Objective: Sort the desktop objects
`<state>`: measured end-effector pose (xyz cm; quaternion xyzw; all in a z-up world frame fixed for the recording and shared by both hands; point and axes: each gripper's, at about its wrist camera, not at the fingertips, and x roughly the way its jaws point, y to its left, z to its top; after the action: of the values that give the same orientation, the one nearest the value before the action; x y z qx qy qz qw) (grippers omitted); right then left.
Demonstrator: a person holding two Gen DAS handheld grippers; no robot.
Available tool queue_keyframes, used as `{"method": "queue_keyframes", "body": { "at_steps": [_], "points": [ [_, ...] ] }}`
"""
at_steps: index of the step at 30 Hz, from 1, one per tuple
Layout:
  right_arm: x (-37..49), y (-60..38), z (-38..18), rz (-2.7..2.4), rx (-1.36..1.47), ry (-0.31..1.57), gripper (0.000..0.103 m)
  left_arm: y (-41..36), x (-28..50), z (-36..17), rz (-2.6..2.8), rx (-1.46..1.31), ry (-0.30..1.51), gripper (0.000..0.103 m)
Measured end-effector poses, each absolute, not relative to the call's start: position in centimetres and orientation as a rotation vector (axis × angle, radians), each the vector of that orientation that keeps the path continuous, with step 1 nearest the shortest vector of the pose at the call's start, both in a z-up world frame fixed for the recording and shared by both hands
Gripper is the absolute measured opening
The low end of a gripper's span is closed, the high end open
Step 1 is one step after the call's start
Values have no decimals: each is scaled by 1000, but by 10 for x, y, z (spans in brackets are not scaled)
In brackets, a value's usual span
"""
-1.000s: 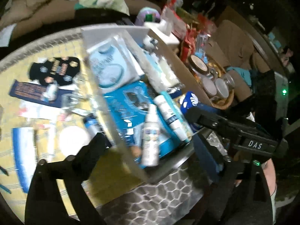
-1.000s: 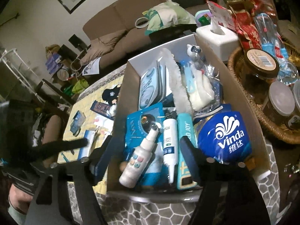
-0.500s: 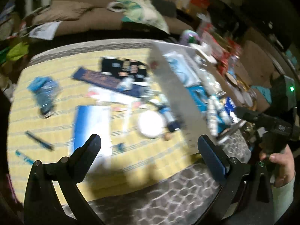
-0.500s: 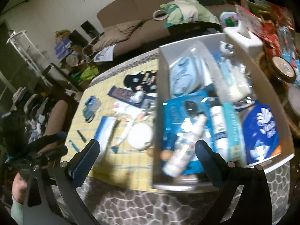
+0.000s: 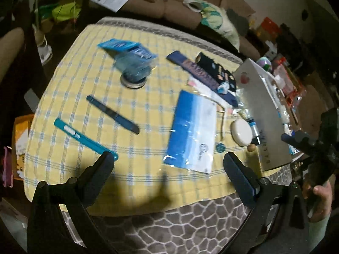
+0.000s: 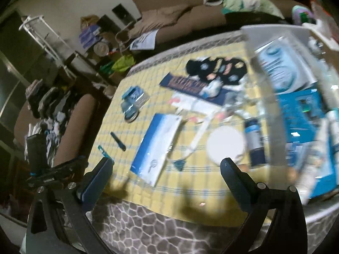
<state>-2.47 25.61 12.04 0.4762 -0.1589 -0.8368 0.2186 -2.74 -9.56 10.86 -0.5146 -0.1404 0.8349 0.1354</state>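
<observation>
My left gripper (image 5: 169, 165) is open and empty above the near edge of the yellow checked cloth (image 5: 131, 148). My right gripper (image 6: 167, 169) is open and empty too, to the right beside the white box (image 5: 262, 114). On the cloth lie a blue-and-white packet (image 5: 192, 131), a teal pen (image 5: 82, 137), a dark blue pen (image 5: 112, 114), a blue pouch on a round tin (image 5: 131, 61), a white round case (image 5: 241, 132), a dark strip (image 5: 201, 74) and a black patterned item (image 5: 216, 67). The box (image 6: 296, 105) holds several packets and bottles.
A brown sofa (image 5: 169, 4) with a green-white bag (image 5: 214, 21) runs behind the table. The grey patterned table edge (image 5: 169, 228) is nearest me. Cluttered goods sit right of the box (image 5: 286, 76). A chair with clothes (image 6: 50, 110) stands left.
Both grippers have swung left, away from over the box to over the cloth. The view has shifted from the box contents to the loose items on the cloth.
</observation>
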Motion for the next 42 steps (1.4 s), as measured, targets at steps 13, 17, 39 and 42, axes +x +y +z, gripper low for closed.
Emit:
{"method": "queue_keyframes", "body": {
  "at_steps": [13, 17, 39, 42],
  "points": [
    [-70, 194, 52, -2264, 1424, -450, 103, -89, -53, 52, 2320, -1495, -487, 103],
    [-78, 191, 40, -2302, 1437, -436, 103, -63, -61, 43, 2294, -1489, -386, 103],
    [-85, 177, 0, -2096, 1453, -591, 31, -10, -62, 25, 2182, -1495, -279, 47],
    [-83, 180, 4, -2092, 1432, -614, 31, -13, -61, 24, 2163, -1493, -333, 46]
  ]
}}
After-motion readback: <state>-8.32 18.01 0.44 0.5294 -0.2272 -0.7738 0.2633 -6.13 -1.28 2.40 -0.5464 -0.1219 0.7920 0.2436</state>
